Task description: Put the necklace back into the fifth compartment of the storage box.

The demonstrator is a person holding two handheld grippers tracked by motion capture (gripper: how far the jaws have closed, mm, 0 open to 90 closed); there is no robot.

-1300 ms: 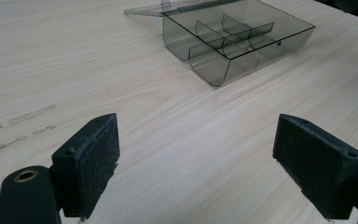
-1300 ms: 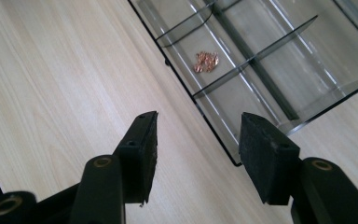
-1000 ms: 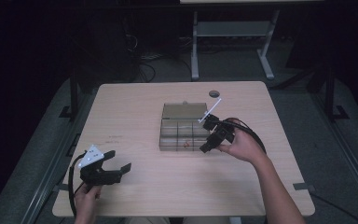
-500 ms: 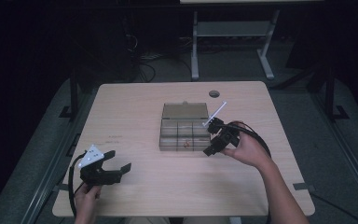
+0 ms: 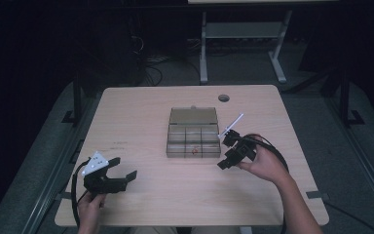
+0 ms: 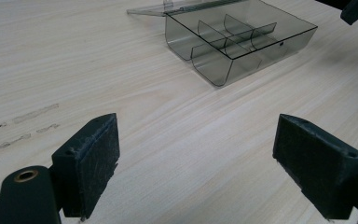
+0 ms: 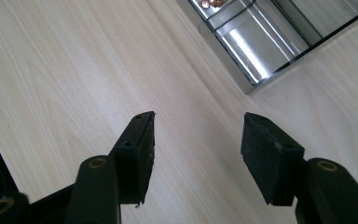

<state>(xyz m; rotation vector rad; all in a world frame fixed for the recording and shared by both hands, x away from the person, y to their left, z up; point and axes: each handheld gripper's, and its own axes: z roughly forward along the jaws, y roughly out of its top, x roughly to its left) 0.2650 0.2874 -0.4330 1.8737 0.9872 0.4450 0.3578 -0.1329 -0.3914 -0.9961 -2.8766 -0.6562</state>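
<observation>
high view: pale wood table (image 5: 141, 122), dark room, maybe cables; both tools apart, empty.

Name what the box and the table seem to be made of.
Box: smoky clear plastic, probably; glossy, and its dividers show through the walls. Table: pale wood-look top with straight grain lines, matte; likely laminate, though solid wood can't be ruled out.
</observation>
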